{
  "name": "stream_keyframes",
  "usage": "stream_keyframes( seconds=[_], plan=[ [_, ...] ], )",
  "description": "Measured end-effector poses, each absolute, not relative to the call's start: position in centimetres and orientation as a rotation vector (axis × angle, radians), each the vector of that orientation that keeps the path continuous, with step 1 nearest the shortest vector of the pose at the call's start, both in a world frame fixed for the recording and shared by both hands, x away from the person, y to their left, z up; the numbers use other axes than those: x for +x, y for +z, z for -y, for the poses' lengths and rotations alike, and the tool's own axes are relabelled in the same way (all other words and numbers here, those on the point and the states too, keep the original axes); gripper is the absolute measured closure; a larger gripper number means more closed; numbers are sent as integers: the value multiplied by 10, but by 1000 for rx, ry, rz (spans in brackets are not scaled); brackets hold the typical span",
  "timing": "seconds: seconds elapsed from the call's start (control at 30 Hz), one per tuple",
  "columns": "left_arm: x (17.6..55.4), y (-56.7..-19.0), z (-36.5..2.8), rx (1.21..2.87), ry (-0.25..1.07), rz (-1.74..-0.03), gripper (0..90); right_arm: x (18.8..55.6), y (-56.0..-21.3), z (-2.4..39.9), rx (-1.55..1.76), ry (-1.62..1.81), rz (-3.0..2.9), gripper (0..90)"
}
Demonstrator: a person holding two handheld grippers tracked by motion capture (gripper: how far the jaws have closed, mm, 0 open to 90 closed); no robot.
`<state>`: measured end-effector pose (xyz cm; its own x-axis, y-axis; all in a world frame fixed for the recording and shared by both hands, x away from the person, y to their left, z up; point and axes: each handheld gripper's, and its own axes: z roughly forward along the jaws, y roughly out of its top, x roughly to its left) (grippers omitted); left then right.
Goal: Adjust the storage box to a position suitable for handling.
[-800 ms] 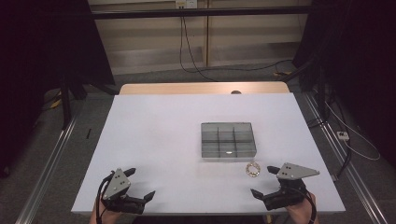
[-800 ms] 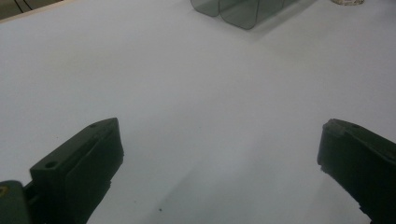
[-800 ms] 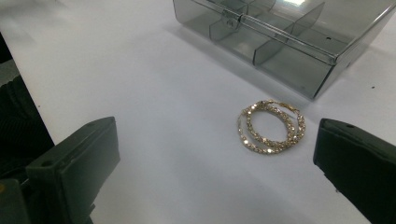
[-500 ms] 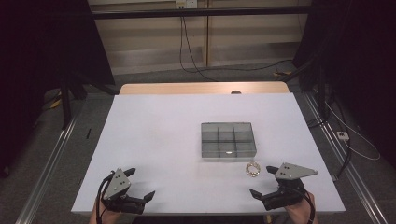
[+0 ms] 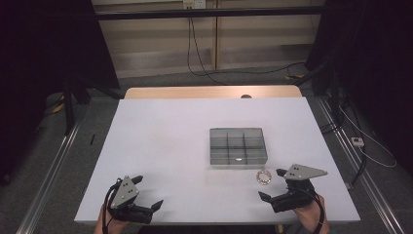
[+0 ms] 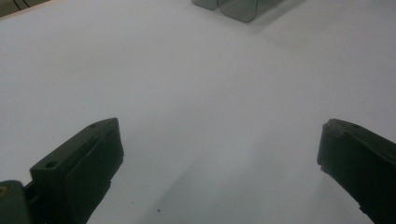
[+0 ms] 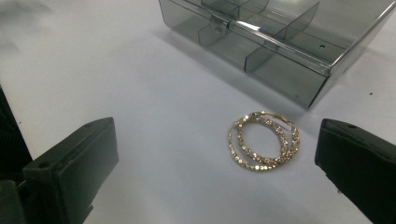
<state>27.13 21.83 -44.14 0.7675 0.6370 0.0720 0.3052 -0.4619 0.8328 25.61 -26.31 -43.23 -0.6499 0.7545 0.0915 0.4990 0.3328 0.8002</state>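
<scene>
A smoky clear plastic box (image 5: pixel 238 147) with several compartments and a shut lid sits right of the table's middle; its latch side faces me in the right gripper view (image 7: pixel 280 42). Gold beaded rings (image 5: pixel 264 176) lie stacked on the white table just in front of its right corner (image 7: pixel 264 140). My right gripper (image 5: pixel 272 185) rests at the front right edge, open, empty, the rings a little ahead of its jaws (image 7: pixel 215 154). At the front left my left gripper (image 5: pixel 146 193) is open over bare table (image 6: pixel 219 154), with the box's corner (image 6: pixel 233 7) far ahead.
The white table (image 5: pixel 165 146) ends at a wooden strip (image 5: pixel 209 92) at the back. Metal rails (image 5: pixel 53 165) run along both sides, and cables (image 5: pixel 370 141) lie on the floor to the right.
</scene>
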Motion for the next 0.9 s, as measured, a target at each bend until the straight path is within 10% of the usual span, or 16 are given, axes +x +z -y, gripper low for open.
stream_keyframes(
  seconds=[0.9],
  plan=[
    [272, -444, -216, 2084, 461, -705, 1, 303, -419, 267, 1190, 1279, -2212, 168]
  ],
)
